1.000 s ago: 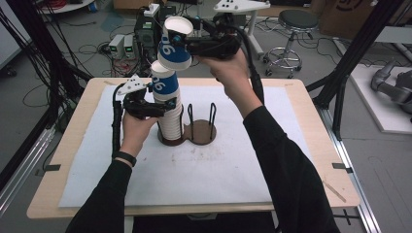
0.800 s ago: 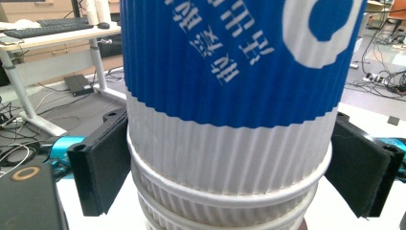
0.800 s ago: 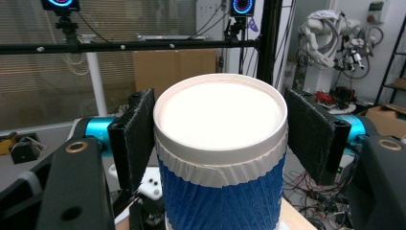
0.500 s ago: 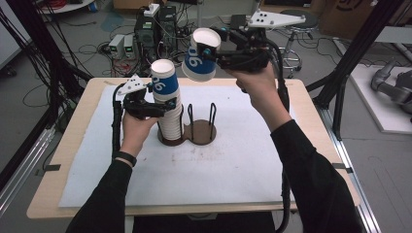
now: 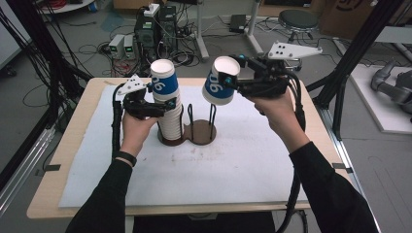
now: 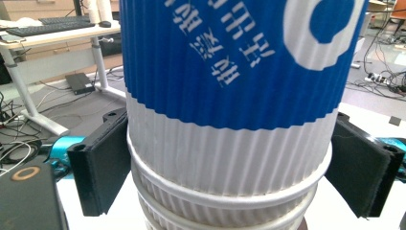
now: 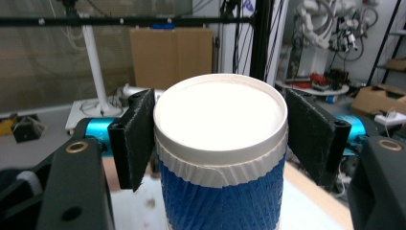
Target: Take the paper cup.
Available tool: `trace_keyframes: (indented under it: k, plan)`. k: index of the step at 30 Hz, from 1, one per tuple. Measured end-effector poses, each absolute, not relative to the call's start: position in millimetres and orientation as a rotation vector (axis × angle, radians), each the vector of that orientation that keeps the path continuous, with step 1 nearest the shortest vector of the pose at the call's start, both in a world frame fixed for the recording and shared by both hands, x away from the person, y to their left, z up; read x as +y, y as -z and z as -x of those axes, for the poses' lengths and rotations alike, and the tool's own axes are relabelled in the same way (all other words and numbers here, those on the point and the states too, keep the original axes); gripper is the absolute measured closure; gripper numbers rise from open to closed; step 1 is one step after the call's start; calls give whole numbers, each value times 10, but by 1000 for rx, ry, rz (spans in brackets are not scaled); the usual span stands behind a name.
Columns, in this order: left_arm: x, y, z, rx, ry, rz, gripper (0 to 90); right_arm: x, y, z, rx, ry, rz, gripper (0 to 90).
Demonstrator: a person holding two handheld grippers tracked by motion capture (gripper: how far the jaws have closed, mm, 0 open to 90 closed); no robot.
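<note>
A stack of upturned blue-and-white ribbed paper cups [image 5: 168, 115] stands in the left ring of a brown two-ring holder [image 5: 200, 135] at the table's middle. My left gripper [image 5: 163, 108] is shut on the stack's upper part, one black pad on each side of the stack of cups [image 6: 230, 120]. To the right, a single paper cup [image 5: 219, 83] hangs in the air, bottom up and tilted, above the holder's right ring. My right gripper [image 5: 232, 81] is shut on it near its base; the single cup [image 7: 220, 110] sits between both pads of my right gripper [image 7: 221, 143].
A white sheet [image 5: 243, 174] covers the wooden table [image 5: 77, 145]. Two thin wire posts [image 5: 213, 119] rise from the holder. Black frame poles [image 5: 354, 58] stand at the right, and computer boxes and cables [image 5: 145, 34] lie on the floor beyond the far edge.
My right gripper has carried the single cup away from above the stack, to the right and lower. The left gripper has stayed on the stack.
</note>
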State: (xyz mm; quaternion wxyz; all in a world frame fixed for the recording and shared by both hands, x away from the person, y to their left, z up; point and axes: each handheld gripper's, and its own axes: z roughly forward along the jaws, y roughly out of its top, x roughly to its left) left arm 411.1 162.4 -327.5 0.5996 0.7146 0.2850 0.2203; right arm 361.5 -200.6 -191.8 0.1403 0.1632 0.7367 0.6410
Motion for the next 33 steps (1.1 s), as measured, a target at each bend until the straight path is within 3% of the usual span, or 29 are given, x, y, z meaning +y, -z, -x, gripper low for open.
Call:
trace_keyframes:
  k: [33]
  plan:
    - [1610,3278,-4112,668,-515,-1653,118,-2305,3046,-3210,2258,-1838,-553,308]
